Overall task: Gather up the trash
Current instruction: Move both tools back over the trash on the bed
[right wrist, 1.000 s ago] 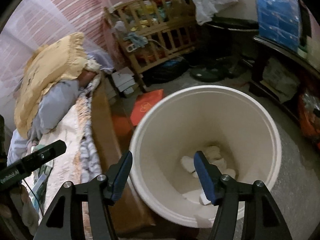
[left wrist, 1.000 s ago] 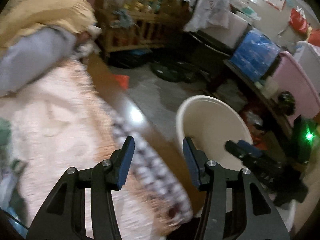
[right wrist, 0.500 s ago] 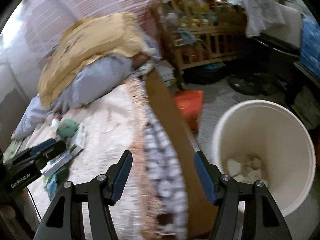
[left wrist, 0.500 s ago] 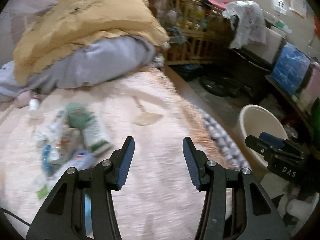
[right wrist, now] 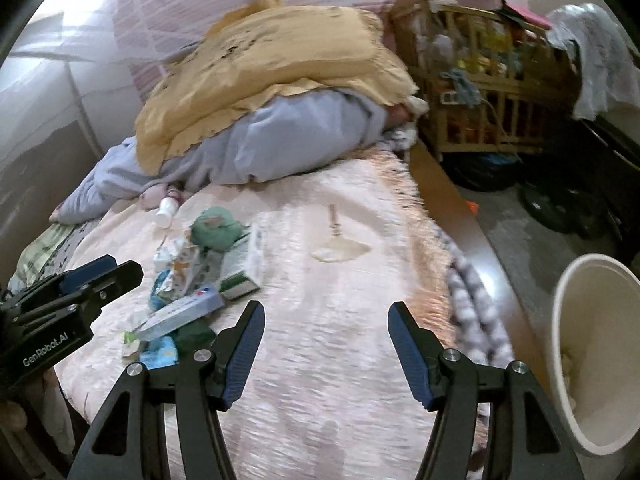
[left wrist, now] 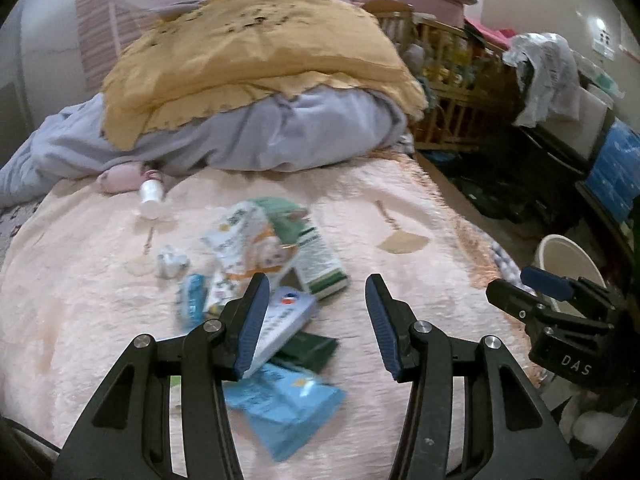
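A heap of trash lies on the pink bedspread (left wrist: 400, 208): a green-and-white carton (left wrist: 320, 260), a white-and-orange packet (left wrist: 248, 240), a white box with a red-blue logo (left wrist: 280, 320), a light blue packet (left wrist: 280, 404) and a dark green wrapper (left wrist: 308, 352). My left gripper (left wrist: 316, 324) is open and empty, just above the heap's right side. My right gripper (right wrist: 326, 354) is open and empty over bare bedspread, right of the heap (right wrist: 200, 276). The white bin (right wrist: 592, 344) stands on the floor at the right, with crumpled white paper inside.
A yellow quilt (left wrist: 256, 48) on a grey blanket (left wrist: 280, 136) fills the head of the bed. A small white bottle (left wrist: 150, 198) lies near it. A wooden crib (right wrist: 480, 80) and dark clutter stand right of the bed. The bin also shows in the left wrist view (left wrist: 568, 256).
Both grippers have swung left from the white bin to the bed. The trash heap has come into view under the left gripper. Both stay open.
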The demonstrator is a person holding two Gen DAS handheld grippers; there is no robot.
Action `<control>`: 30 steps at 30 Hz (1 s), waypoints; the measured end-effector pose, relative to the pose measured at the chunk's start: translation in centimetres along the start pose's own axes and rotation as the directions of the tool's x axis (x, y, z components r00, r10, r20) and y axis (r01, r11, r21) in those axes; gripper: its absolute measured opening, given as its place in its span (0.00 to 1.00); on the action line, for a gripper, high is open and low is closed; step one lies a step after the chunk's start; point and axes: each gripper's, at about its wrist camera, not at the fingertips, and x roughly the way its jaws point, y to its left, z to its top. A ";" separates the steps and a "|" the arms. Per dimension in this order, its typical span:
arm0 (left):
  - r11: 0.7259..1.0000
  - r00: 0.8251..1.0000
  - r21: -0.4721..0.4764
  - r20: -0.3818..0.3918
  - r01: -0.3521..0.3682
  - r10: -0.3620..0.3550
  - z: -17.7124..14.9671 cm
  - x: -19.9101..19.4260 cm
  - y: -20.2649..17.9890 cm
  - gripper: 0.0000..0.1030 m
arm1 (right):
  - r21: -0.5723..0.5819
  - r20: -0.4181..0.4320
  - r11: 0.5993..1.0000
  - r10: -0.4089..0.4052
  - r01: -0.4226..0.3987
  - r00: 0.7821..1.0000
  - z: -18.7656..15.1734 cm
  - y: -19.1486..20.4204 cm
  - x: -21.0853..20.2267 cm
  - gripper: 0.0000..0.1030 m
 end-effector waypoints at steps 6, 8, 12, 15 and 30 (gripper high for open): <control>0.999 0.999 -0.034 -0.005 -0.036 0.036 -0.7 -0.3 3.1 0.47 | -0.036 -0.013 0.999 0.037 -0.038 0.999 0.3 2.9 1.0 0.68; 0.998 0.999 -0.051 -0.010 -0.031 0.031 -0.9 -0.4 4.4 0.47 | -0.049 -0.018 0.998 0.048 -0.048 0.999 0.4 3.7 1.3 0.68; 0.994 0.999 -0.104 -0.031 -0.029 0.026 -1.3 -0.8 8.1 0.47 | -0.085 -0.040 0.994 0.058 -0.061 0.998 0.3 5.1 1.7 0.68; 0.990 0.998 -0.132 -0.061 -0.040 0.032 -1.7 -0.8 10.9 0.47 | -0.095 -0.057 0.992 0.075 -0.080 0.996 0.1 5.6 2.2 0.69; 0.970 0.965 -0.238 -0.262 -0.044 -0.021 -6.6 4.2 15.9 0.50 | -0.120 -0.150 0.980 0.140 -0.159 0.979 -0.2 8.6 5.9 0.69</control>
